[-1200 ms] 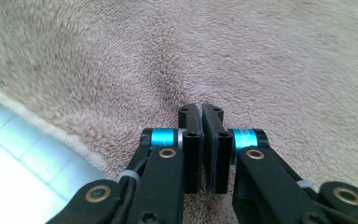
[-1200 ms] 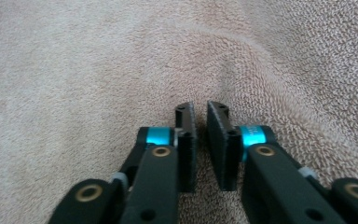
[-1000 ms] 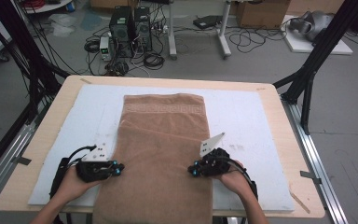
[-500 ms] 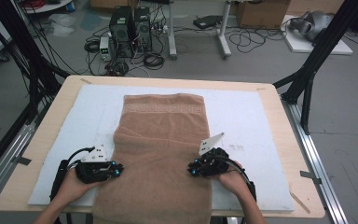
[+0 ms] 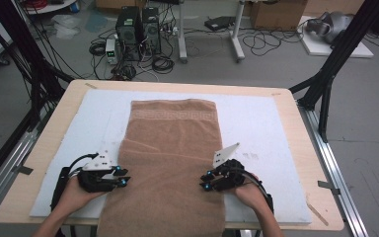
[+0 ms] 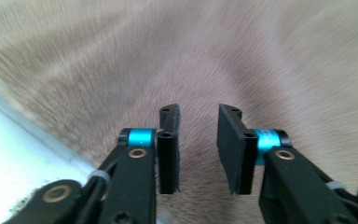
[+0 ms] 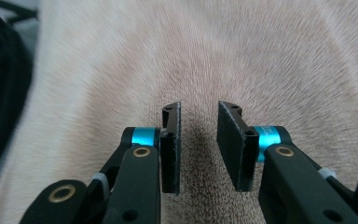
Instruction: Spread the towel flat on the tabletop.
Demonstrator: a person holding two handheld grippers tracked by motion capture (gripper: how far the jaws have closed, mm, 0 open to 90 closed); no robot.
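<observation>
A brown towel lies lengthwise on the white mat, and its near end hangs over the table's front edge. My left gripper rests at the towel's left edge and points inward over the cloth. My right gripper rests at the towel's right edge and also points inward. In the left gripper view the left gripper has a gap between its pads and the towel lies beyond them. The right gripper looks the same over the towel. Both pairs of jaws have just been opening, with nothing pinched between them.
The wooden table has bare mat on both sides of the towel. Black frame posts stand at the right and left corners. On the floor beyond the table are computer towers and cables.
Both hands stay almost where they were at the towel's edges. The towel's left edge by the left gripper bulges out slightly more than before.
</observation>
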